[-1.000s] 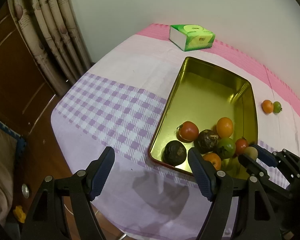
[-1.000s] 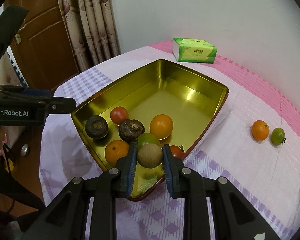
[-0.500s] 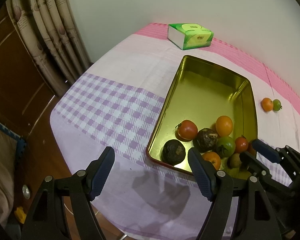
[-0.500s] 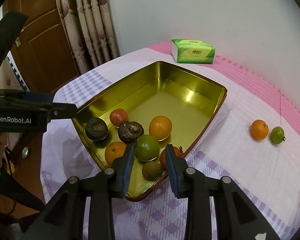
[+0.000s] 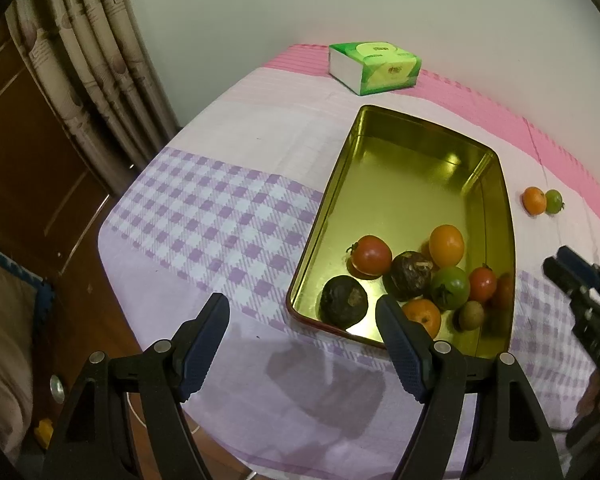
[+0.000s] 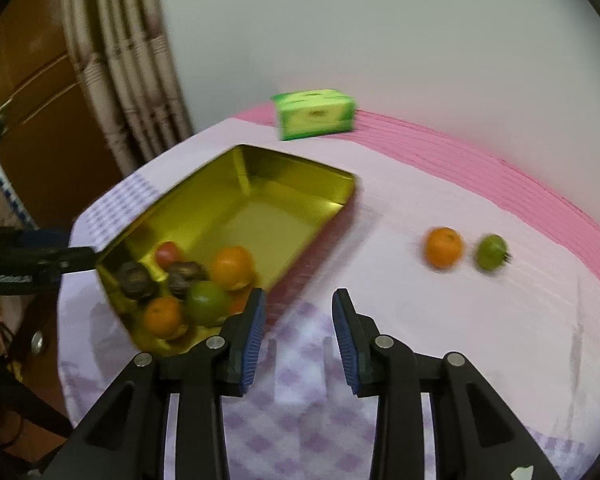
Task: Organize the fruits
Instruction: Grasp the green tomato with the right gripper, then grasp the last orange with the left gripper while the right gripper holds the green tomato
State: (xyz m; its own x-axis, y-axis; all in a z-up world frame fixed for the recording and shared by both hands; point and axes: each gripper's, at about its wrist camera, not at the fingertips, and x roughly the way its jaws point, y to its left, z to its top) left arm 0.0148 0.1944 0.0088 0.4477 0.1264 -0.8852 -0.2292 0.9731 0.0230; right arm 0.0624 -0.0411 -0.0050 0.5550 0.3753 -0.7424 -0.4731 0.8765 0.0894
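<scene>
In gold tray (image 5: 328, 196), eight fruits (image 5: 448, 286)

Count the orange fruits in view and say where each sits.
3: two in the gold tray, one mid-pile, one near its front wall; one on the tablecloth. More may be hidden.

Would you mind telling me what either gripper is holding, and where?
Nothing: left gripper and right gripper are both open and empty.

Gold tray (image 5: 332, 200) on bench (image 5: 228, 208) holding eight fruits at near end, orange (image 5: 534, 200) and green fruit (image 5: 554, 201) outside, left gripper (image 5: 302, 344) spread, empty
</scene>
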